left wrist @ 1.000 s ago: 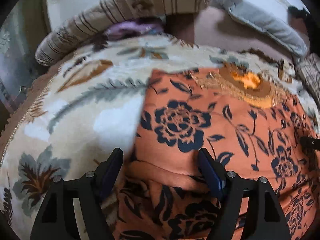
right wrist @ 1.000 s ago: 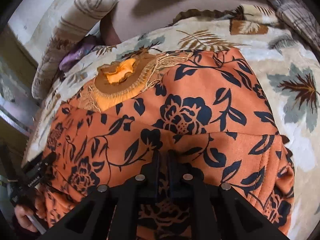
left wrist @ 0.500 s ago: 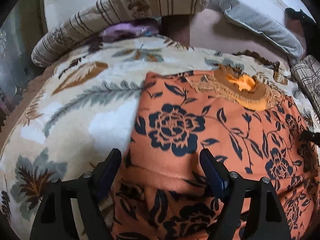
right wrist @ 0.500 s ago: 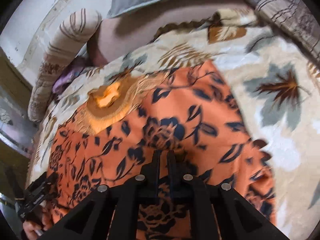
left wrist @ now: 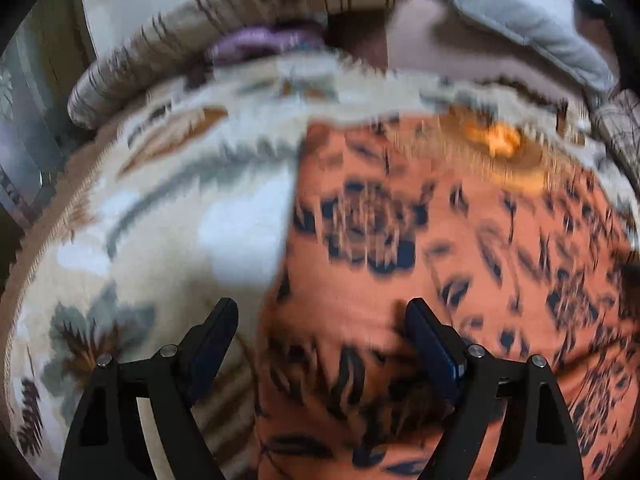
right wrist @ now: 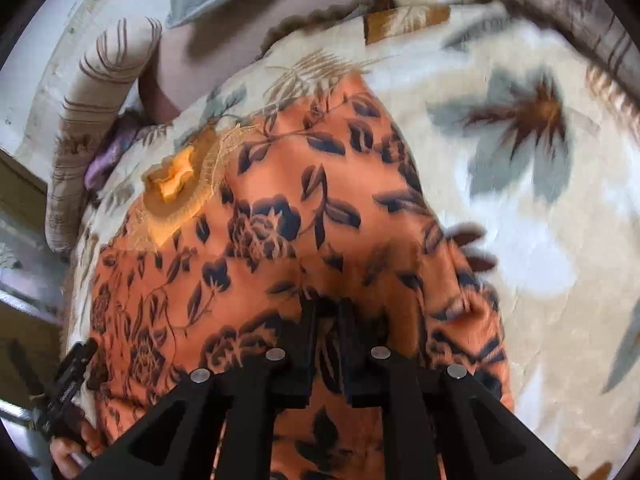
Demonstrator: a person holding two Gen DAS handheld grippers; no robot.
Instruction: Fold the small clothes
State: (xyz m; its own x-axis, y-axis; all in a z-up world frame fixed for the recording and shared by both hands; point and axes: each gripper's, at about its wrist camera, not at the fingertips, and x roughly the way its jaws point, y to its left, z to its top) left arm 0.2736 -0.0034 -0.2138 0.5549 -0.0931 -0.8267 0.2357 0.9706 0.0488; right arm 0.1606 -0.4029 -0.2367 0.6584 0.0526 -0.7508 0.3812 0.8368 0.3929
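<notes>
1. Right gripper [right wrist: 325, 312]: the fingers are seen pressed together on a raised fold of the orange floral garment [right wrist: 280, 216], near its closest edge.
2. Left gripper [left wrist: 320, 320]: the fingers are spread wide and nothing is held; one finger is seen over the bedspread [left wrist: 140, 220], the other over the garment [left wrist: 460, 248]. Contact with the cloth cannot be judged through the blur.
3. One garment is shown, laid on the leaf-patterned bedspread [right wrist: 520, 200], with its embroidered neckline [right wrist: 176, 184] at the far end.
4. In the left wrist view the garment's left edge is seen running from far to near, passing between the spread fingers.
5. Bare bedspread is visible on both sides of the garment.
6. One striped bolster [left wrist: 240, 32], one grey pillow [left wrist: 532, 36] and one purple cloth [left wrist: 260, 42] are seen along the far edge of the bed.
</notes>
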